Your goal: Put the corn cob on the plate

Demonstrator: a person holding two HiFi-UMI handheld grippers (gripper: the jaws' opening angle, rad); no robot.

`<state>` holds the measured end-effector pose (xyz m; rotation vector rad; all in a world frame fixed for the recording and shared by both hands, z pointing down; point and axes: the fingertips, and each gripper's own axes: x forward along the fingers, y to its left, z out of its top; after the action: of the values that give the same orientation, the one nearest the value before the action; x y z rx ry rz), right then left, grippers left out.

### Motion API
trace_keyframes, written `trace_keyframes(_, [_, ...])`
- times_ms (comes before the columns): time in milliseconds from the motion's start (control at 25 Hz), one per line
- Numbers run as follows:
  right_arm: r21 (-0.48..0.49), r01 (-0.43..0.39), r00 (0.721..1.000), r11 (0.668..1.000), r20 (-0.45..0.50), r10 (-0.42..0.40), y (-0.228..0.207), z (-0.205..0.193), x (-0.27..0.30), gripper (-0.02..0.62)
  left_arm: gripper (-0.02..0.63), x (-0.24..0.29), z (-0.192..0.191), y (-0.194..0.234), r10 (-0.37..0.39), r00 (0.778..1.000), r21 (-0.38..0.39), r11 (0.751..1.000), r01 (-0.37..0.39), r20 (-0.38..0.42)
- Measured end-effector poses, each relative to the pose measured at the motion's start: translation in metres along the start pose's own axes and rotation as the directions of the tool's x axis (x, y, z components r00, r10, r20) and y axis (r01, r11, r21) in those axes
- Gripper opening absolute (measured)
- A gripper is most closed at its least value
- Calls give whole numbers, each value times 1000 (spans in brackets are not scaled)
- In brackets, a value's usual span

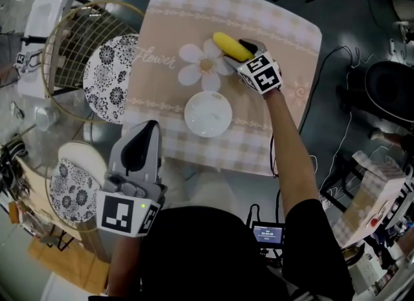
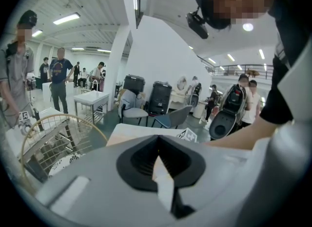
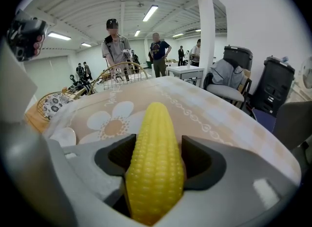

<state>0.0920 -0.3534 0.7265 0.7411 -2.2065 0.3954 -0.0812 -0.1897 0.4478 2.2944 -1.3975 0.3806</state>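
A yellow corn cob (image 1: 231, 46) is held over the beige flower-print tablecloth (image 1: 284, 34), with my right gripper (image 1: 238, 54) shut on it. In the right gripper view the cob (image 3: 155, 162) stands between both jaws, its tip pointing away over the cloth. A small white plate (image 1: 208, 113) lies on the cloth nearer to me, left of the cob, and its edge (image 3: 63, 136) shows at the left of the right gripper view. My left gripper (image 1: 145, 130) hangs off the table's near left corner with its jaws together and nothing between them (image 2: 158, 160).
A gold wire basket (image 1: 68, 41) holding a black-and-white patterned plate (image 1: 110, 76) stands left of the table. More patterned plates (image 1: 71, 186) lie at lower left. Several people (image 3: 116, 48) stand beyond the table, with chairs (image 2: 131, 111) and bins around.
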Motion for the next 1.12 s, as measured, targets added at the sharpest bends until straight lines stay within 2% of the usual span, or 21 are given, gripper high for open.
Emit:
trace_keyframes(120, [-6,10,1000,1000,11,-10,0,1,-1,255,6,2,0,-1,-3,1000,-2,1000,3,-3])
trace_keyframes(760, [35,32,999,999,32,-33,2,5,-10,253,6,2,-1,3,2,1000,-1,1000,-2,-6])
trace_keyframes(1120, [7,21,998,1000,65,-21,19,14,-28,253,6,-1,0,0,-5,1000,3,1000,5,4])
